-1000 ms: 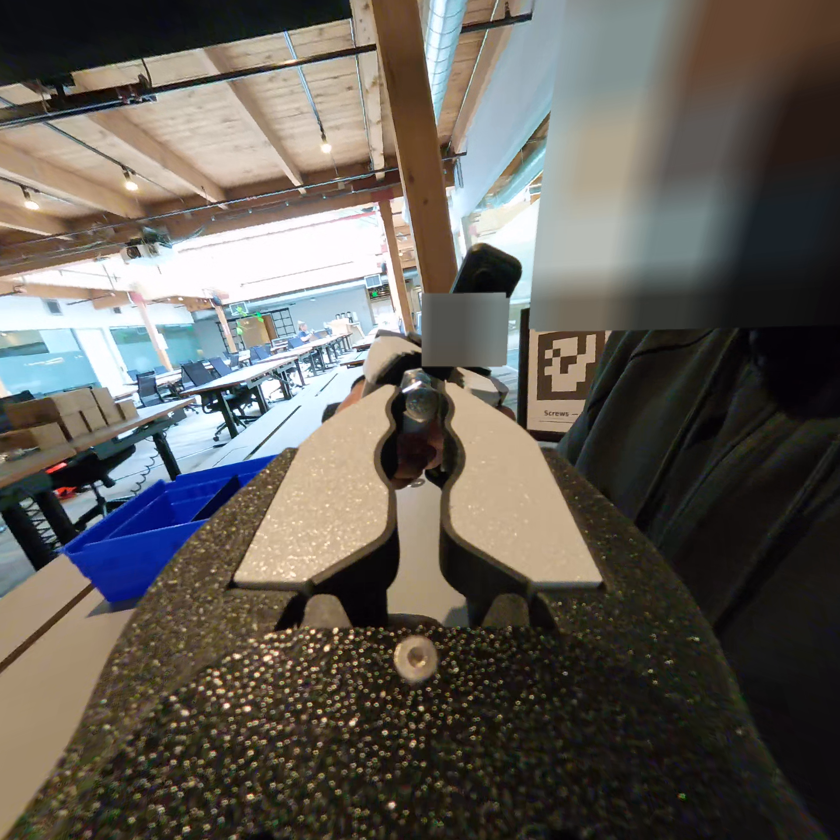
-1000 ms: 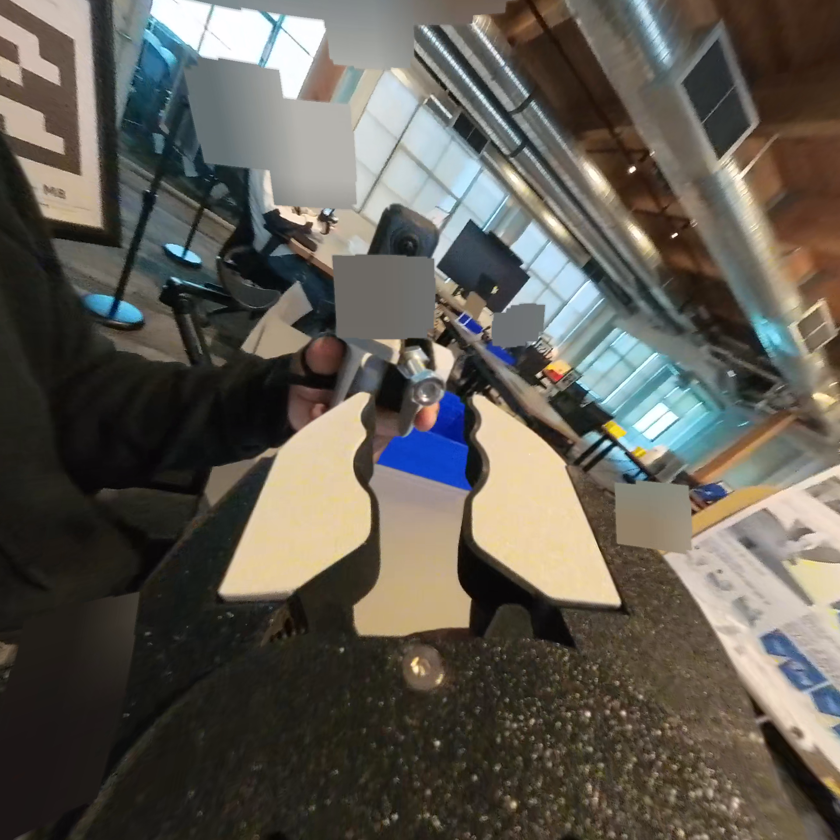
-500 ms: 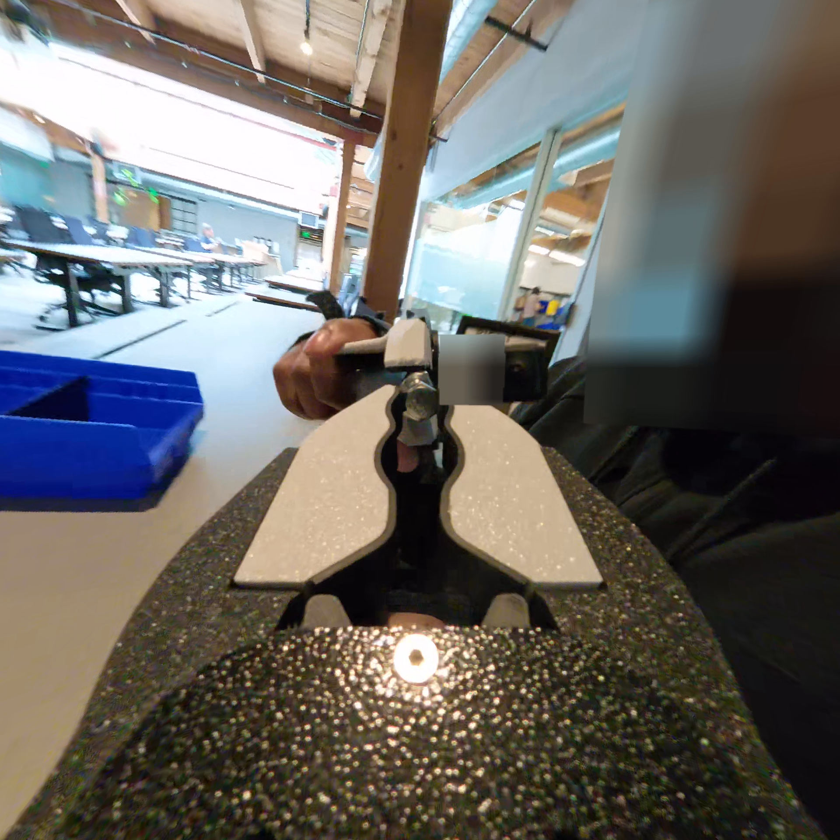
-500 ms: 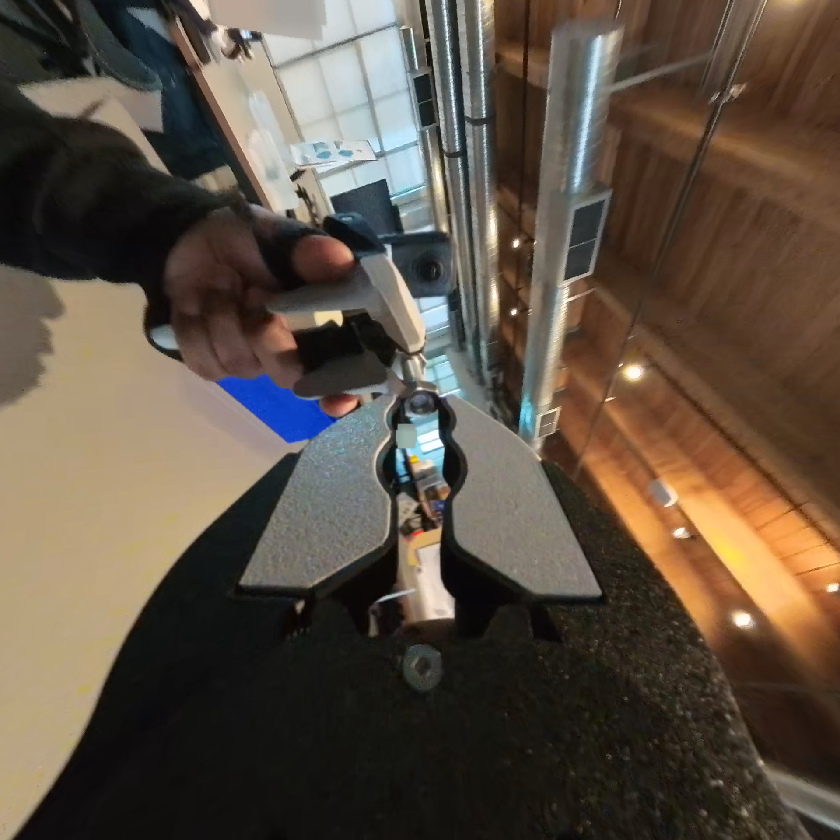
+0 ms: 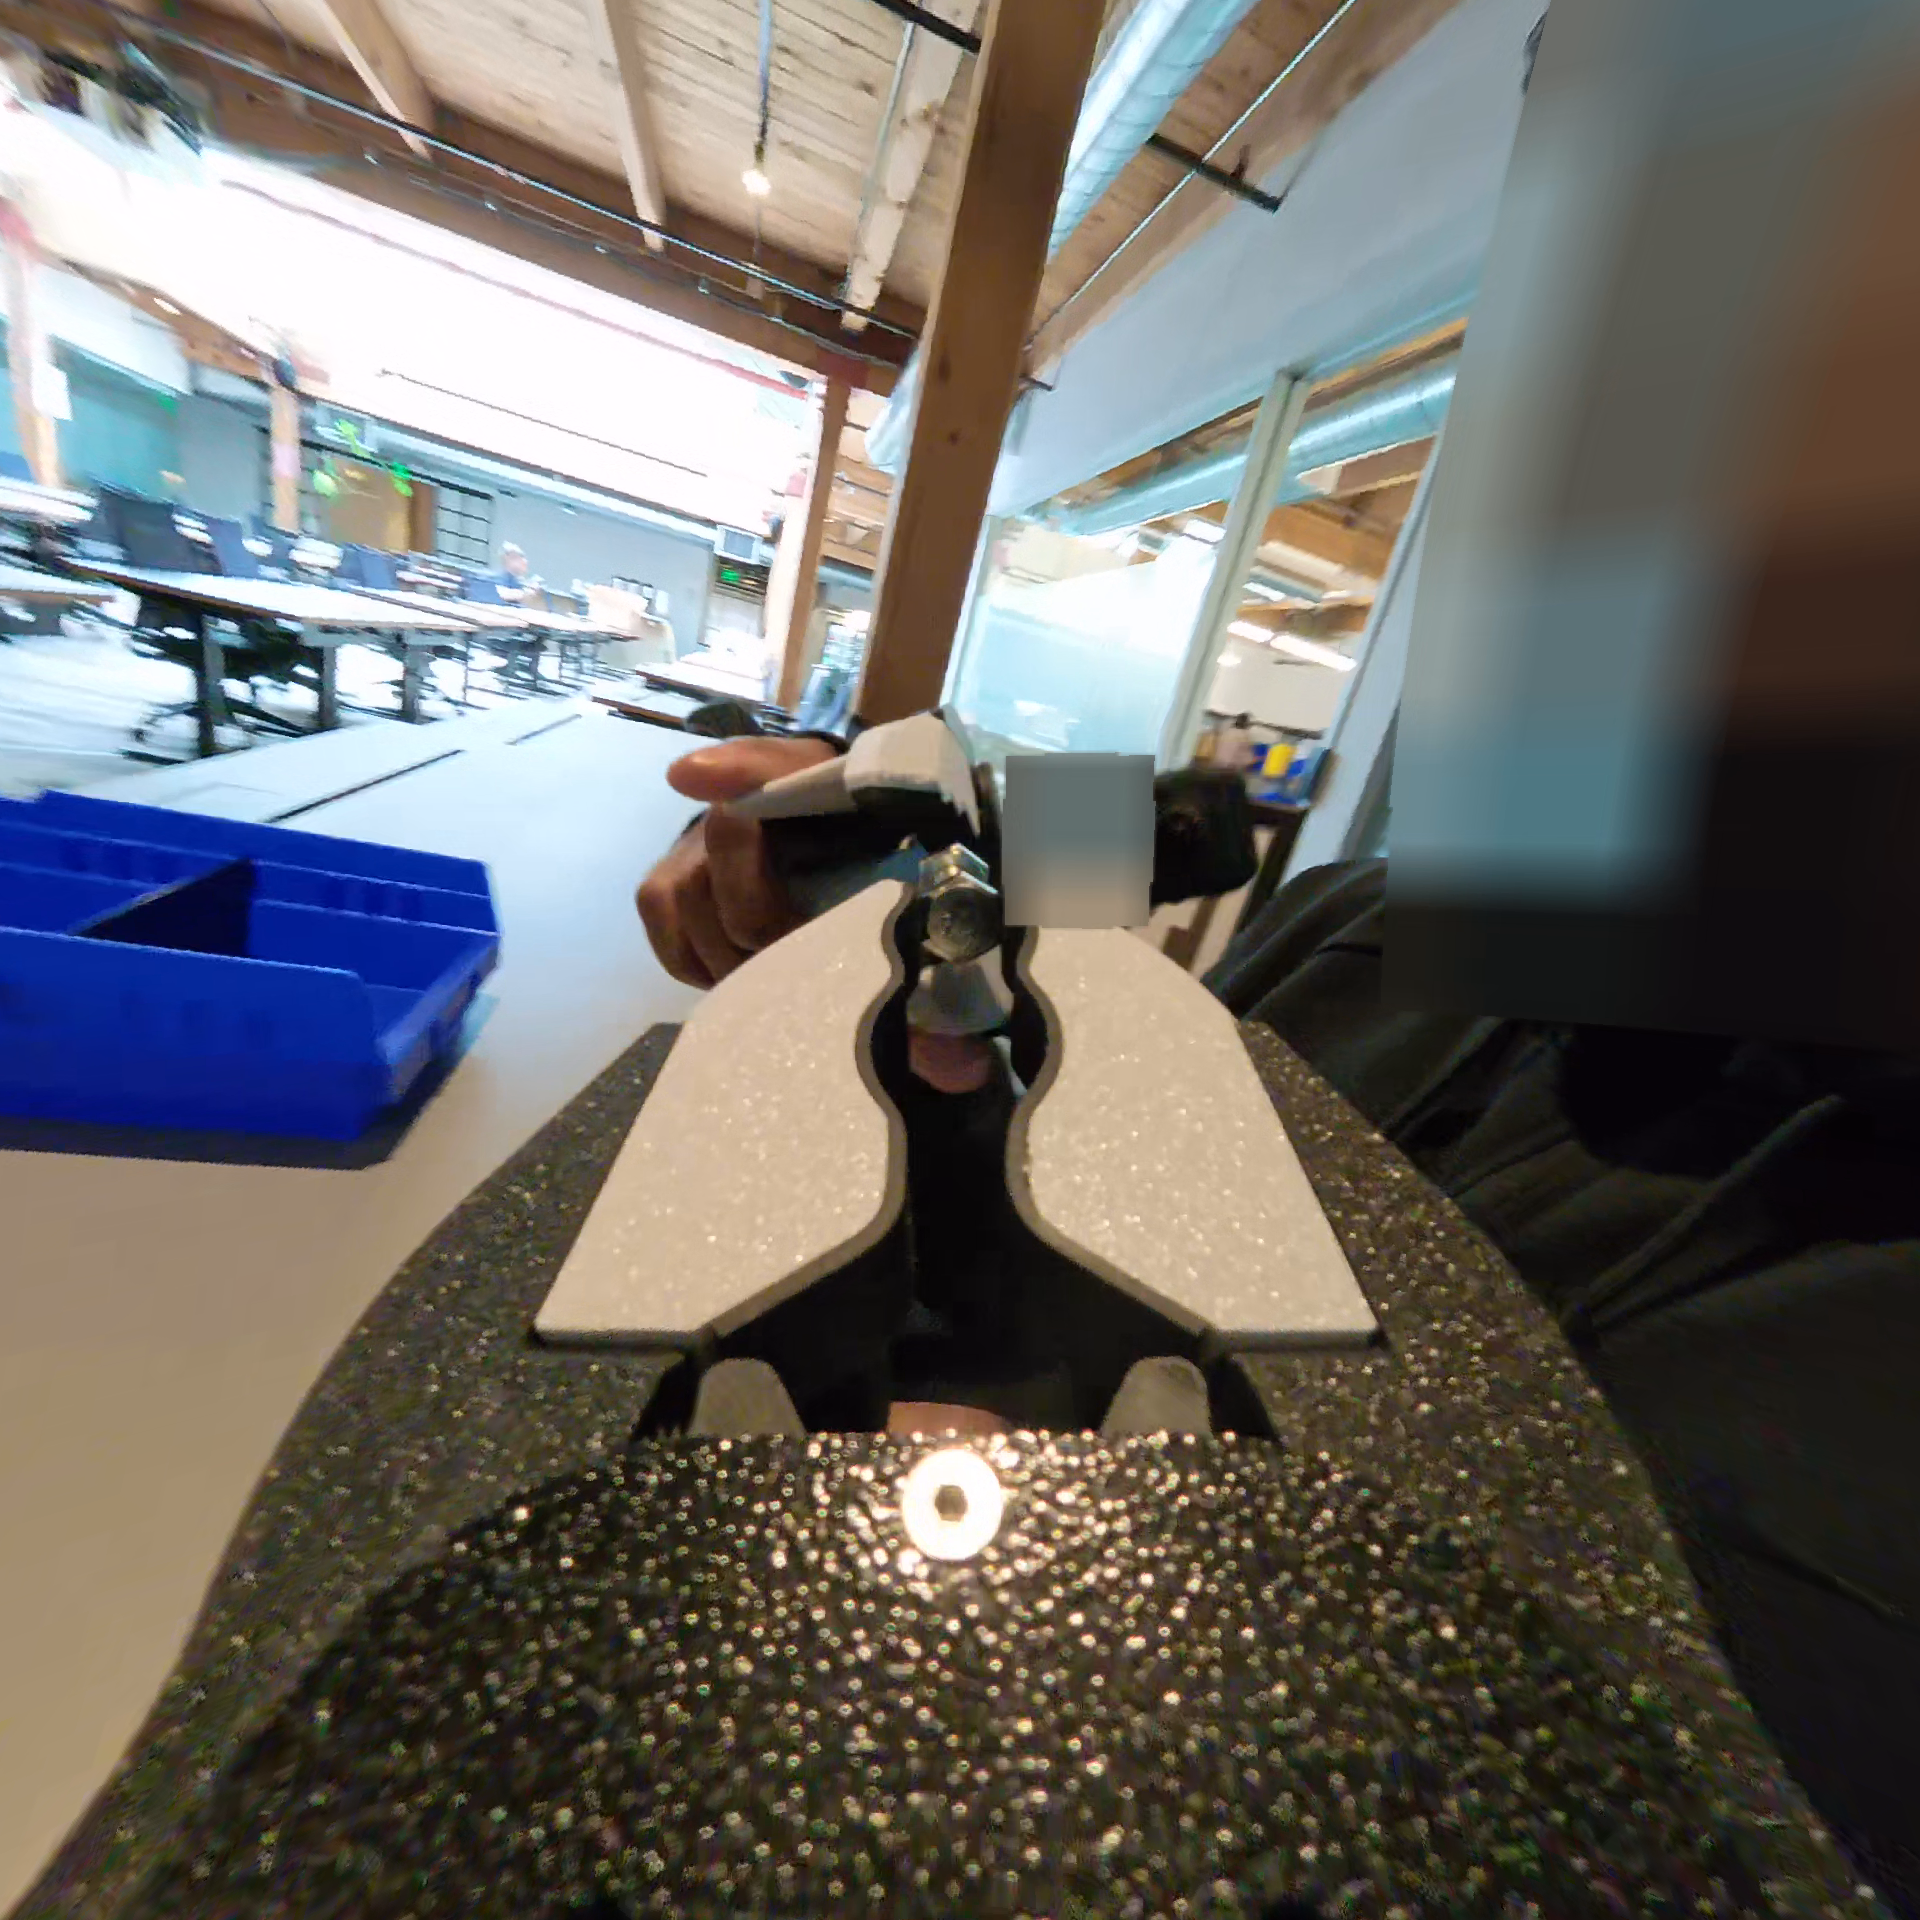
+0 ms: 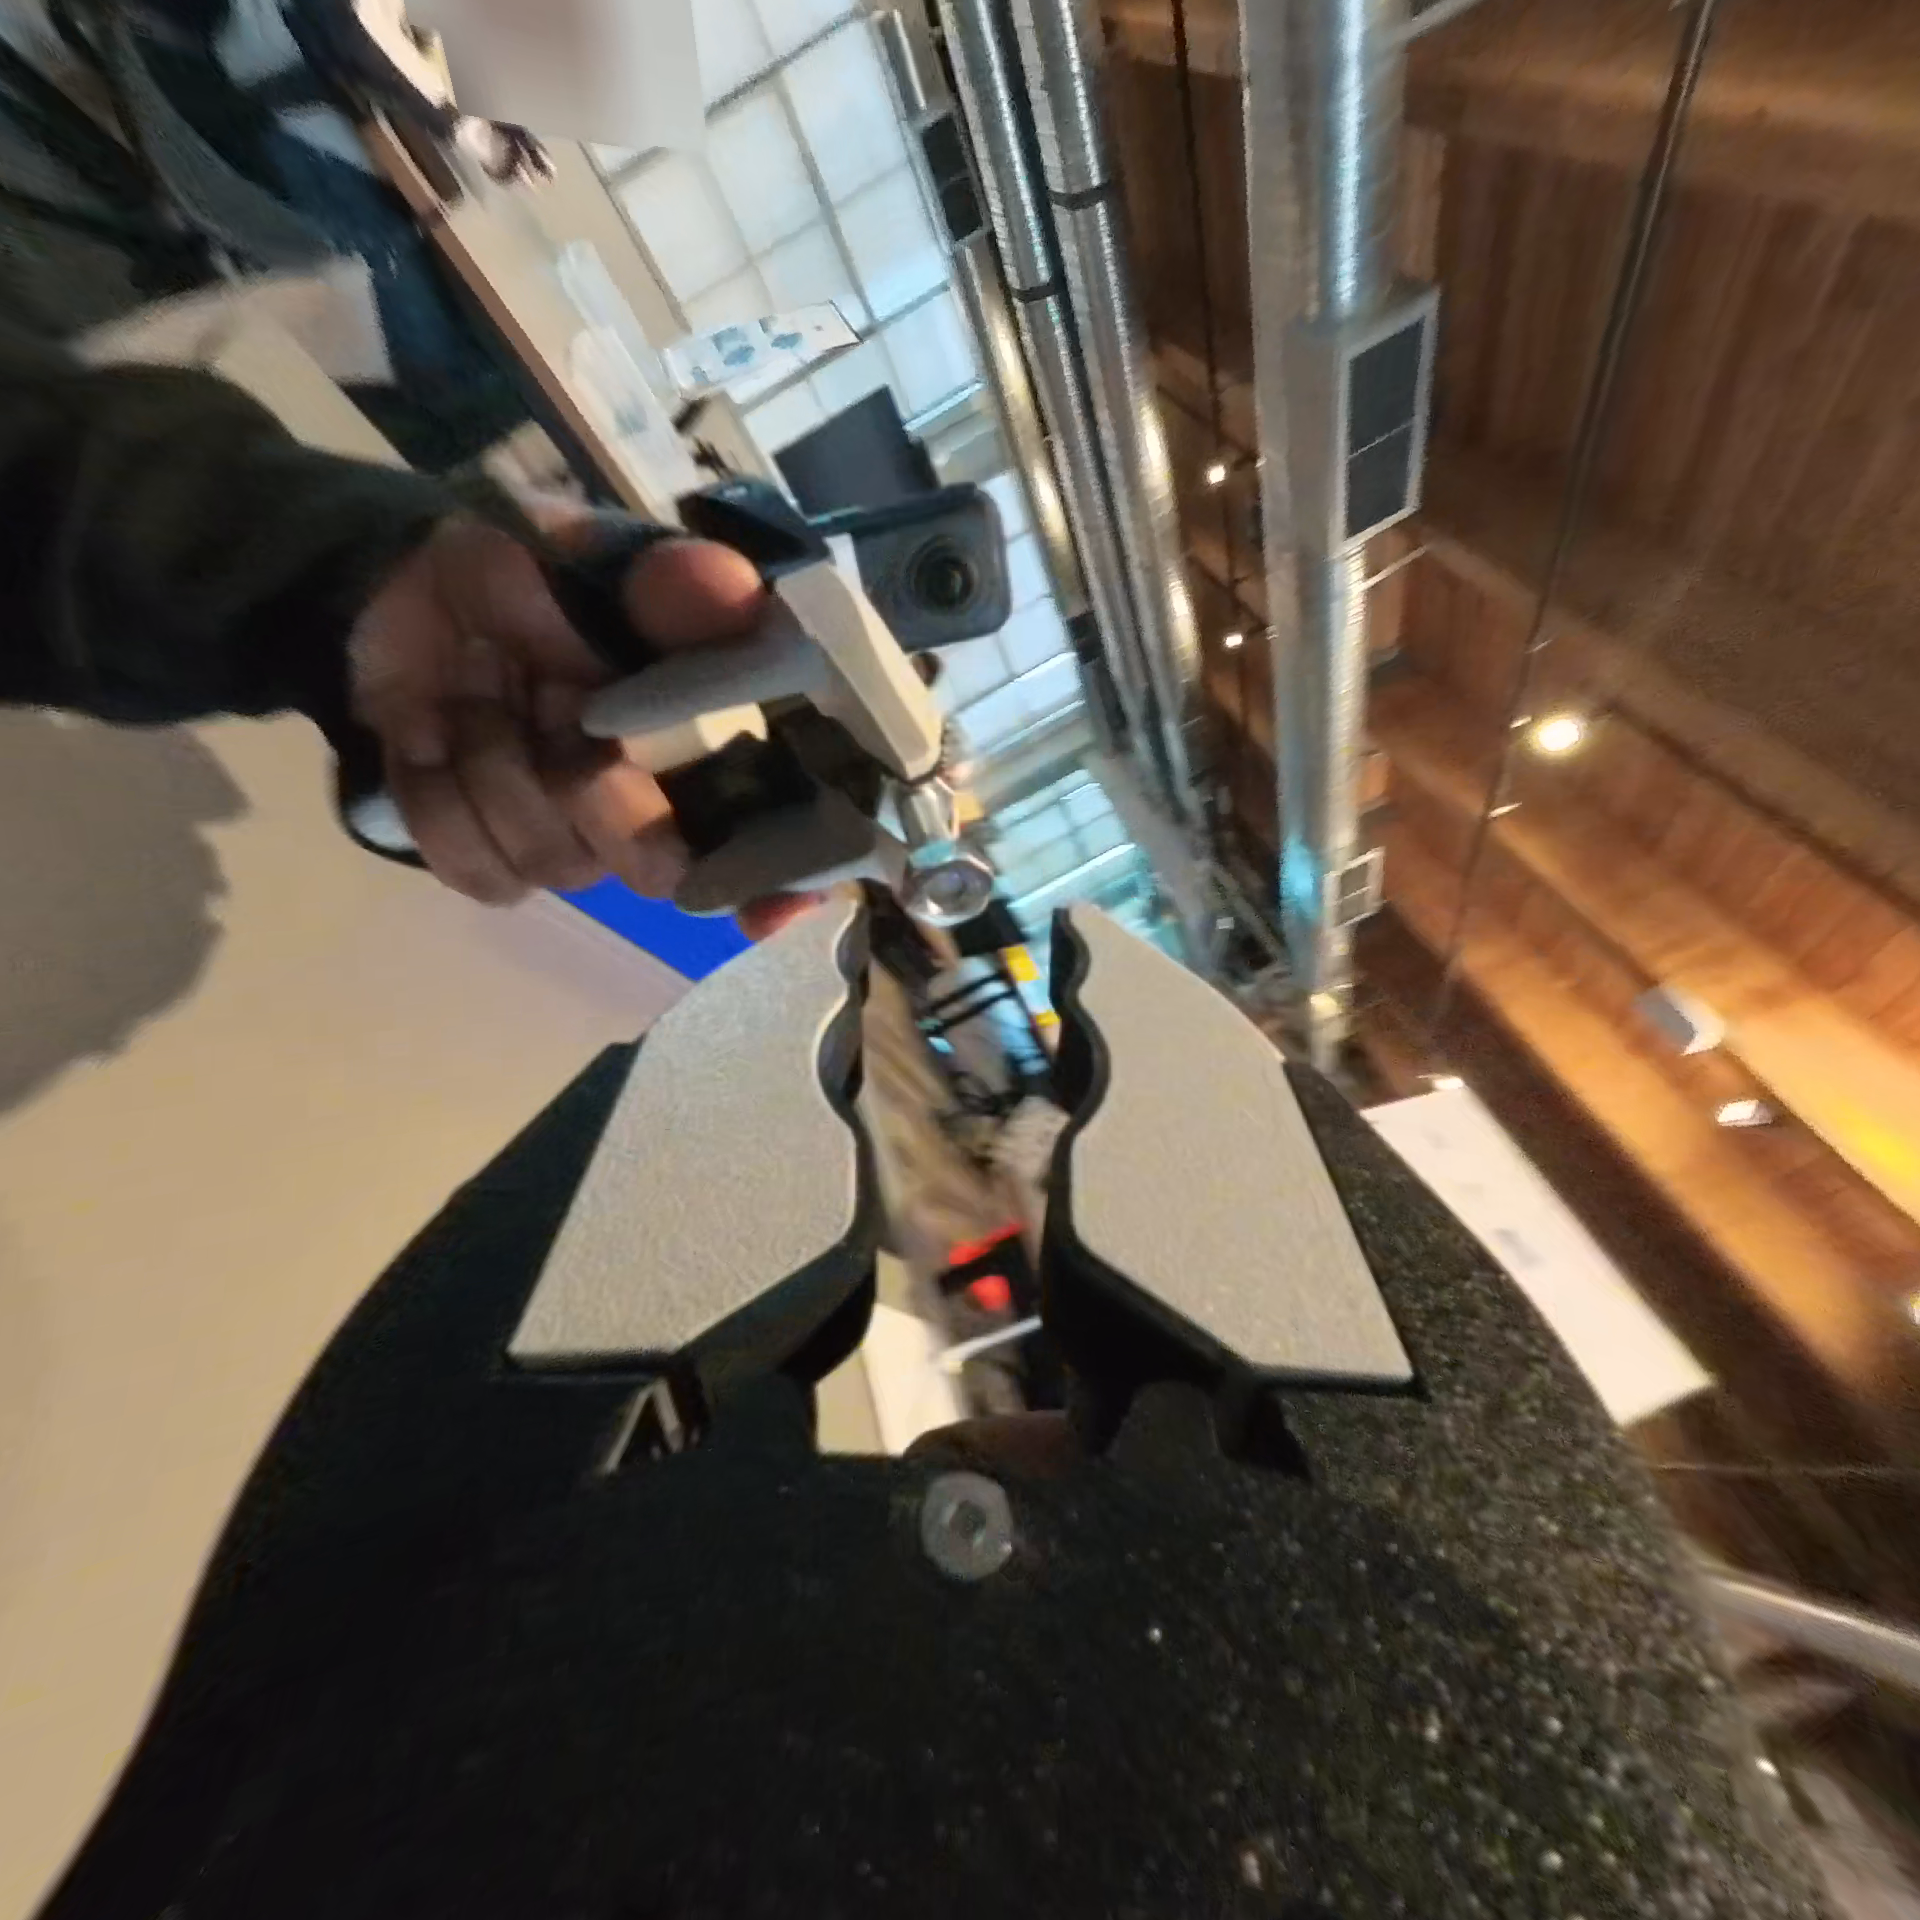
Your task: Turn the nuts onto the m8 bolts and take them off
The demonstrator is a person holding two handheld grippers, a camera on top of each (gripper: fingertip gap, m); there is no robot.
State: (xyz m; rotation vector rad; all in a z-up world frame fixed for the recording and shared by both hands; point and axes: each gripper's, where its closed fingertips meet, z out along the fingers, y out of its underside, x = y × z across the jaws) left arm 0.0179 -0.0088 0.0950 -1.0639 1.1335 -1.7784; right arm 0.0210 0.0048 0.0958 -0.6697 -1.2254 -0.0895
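Note:
My left gripper (image 5: pixel 964 925) is shut on a silver M8 bolt (image 5: pixel 958 920), held in the air above the table. In the right wrist view the same bolt sticks out of the left gripper's fingers (image 6: pixel 790 862), with a hex nut (image 6: pixel 948 885) on its near end. My right gripper (image 6: pixel 961 925) is open, its tips just short of the nut, one on each side, not touching it. It shows beyond the bolt in the left wrist view (image 5: pixel 894 821), held by a hand. The bolt's thread is mostly hidden.
A blue parts bin (image 5: pixel 239 987) stands on the light table (image 5: pixel 208 1299) to the left; a corner of it shows in the right wrist view (image 6: pixel 655 925). The person's dark sleeve and body fill the right side (image 5: pixel 1662 1247). A white sheet (image 6: pixel 1507 1226) lies at the right. Both grippers' tips are close together, under 4 cm apart.
My right gripper closed on the nut half a second ago, rolled with it, and has now opened and let go. My left gripper has kept its hold on the bolt.

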